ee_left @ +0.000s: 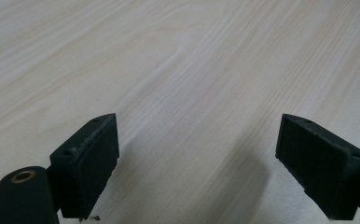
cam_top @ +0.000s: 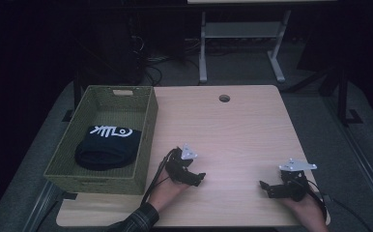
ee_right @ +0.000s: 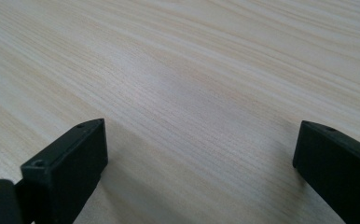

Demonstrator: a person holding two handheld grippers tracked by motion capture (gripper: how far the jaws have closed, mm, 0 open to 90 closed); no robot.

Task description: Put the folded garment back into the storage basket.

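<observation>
Resting low over the table (cam_top: 233,125), both tools sit with nothing between their jaws. The left hand-held gripper (cam_top: 197,178) is released, its two black pads spread wide over bare wood in the left gripper view (ee_left: 199,154). The right hand-held gripper (cam_top: 265,187) is likewise released, its jaws far apart above plain grain in the right gripper view (ee_right: 199,158).

The thing nearest to them is the black folded cloth with a white fish-bone print (cam_top: 108,146), which lies inside the green woven basket (cam_top: 148,140), off to the outer side of the left hand-held gripper and well apart from the right one.

If the cloth is the next target, the left tool is judged the better one to go. It should rise first to clear the basket's near wall, come down from above, and close on a thick fold rather than a single layer, so the cloth lifts without dragging the basket.
</observation>
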